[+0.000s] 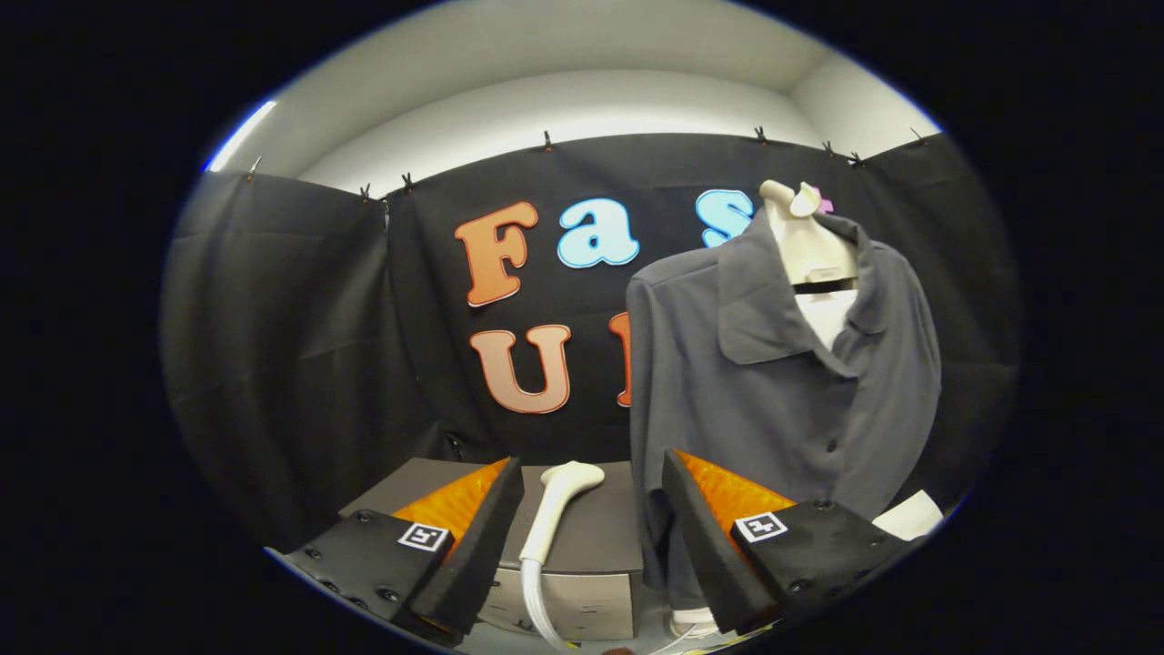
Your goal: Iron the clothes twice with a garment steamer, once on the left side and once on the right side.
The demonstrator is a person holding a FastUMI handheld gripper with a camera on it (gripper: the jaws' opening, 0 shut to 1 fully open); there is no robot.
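A white garment steamer head (556, 511) lies on top of a grey box (602, 537), its hose running down the box's front. My gripper (591, 487) is open, and the steamer lies between its fingers, a little ahead of them and untouched. A dark grey polo shirt (773, 382) hangs on a pale mannequin torso (809, 241), to the right of the steamer. The right finger (696, 528) overlaps the shirt's lower left hem.
A white card or paper (909, 516) lies low beside the shirt's right hem. The box's silver front face (582, 605) drops toward a pale surface below. Black cloth walls close the booth behind and on both sides.
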